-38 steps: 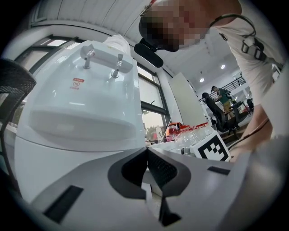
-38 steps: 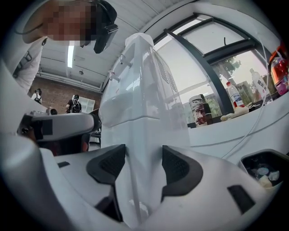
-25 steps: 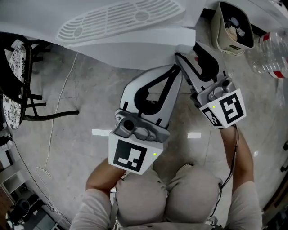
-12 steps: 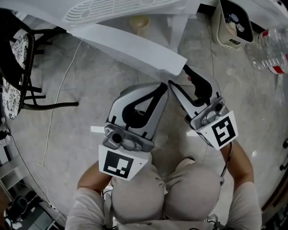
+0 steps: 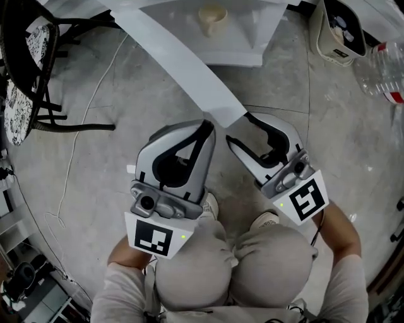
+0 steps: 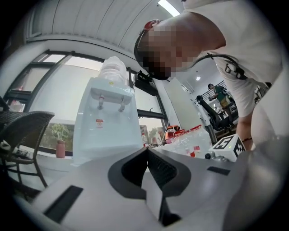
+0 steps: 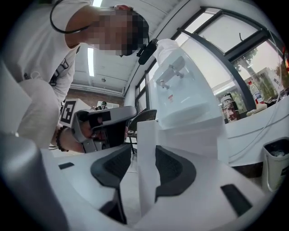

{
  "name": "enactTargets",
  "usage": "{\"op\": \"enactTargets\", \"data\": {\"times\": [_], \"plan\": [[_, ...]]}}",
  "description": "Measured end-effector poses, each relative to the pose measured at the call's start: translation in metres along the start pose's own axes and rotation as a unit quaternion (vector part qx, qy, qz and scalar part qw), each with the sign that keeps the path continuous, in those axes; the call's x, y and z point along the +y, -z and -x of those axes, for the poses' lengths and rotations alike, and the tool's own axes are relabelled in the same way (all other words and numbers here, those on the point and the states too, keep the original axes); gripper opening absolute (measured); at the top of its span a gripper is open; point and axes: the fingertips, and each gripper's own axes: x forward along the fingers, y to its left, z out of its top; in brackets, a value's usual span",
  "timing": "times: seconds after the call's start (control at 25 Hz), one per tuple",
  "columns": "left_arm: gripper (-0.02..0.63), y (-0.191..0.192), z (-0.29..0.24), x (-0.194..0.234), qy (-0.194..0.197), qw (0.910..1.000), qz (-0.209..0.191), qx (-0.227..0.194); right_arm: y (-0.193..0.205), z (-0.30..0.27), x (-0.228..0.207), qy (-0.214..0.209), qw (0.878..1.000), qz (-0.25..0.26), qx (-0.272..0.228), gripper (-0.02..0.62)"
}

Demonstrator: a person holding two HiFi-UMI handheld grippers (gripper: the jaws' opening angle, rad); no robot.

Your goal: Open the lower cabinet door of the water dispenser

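The white lower cabinet door point(image 5: 183, 63) of the water dispenser point(image 6: 108, 122) stands swung out across the floor. Its free edge point(image 7: 146, 158) sits between the jaws of my right gripper point(image 5: 238, 128). Those jaws have just been closing; the right pad touches the door, and a thin gap shows at the left pad. My left gripper point(image 5: 208, 124) hangs just left of the door's end, shut and empty. A pale cup point(image 5: 212, 17) stands inside the opened cabinet point(image 5: 252, 38).
A black chair point(image 5: 31, 76) stands at the left, with a thin cable point(image 5: 82, 145) on the floor beside it. A beige bin point(image 5: 341, 28) and clear water bottles point(image 5: 382, 66) are at the upper right. The person's knees point(image 5: 233, 265) are directly below the grippers.
The door has swung further out, uncovering the cabinet's inside and the cup. Both grippers have come back toward the person's knees, and the right jaws have narrowed around the door's edge.
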Motion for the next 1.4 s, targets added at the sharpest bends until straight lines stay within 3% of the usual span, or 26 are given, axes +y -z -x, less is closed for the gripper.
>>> {"op": "enactTargets", "data": {"times": [0.36,0.56,0.96,1.4], "plan": [[0.002,-0.016,0.054,0.029,-0.070,0.9970,-0.013,0.029,0.007,-0.037,0.082,-0.115,0.993,-0.021,0.027,0.138],[0.002,-0.018,0.074,0.053,-0.129,0.9890,-0.033,0.064,0.012,-0.062,0.114,-0.152,0.988,-0.021,0.033,0.130],[0.002,-0.032,0.120,0.098,-0.205,0.9748,-0.047,0.074,0.003,-0.126,0.131,-0.145,0.989,-0.039,0.005,0.137],[0.002,-0.026,0.151,0.122,-0.235,0.9669,-0.051,0.085,0.010,-0.164,0.159,-0.174,0.984,-0.041,-0.002,0.080]]}}
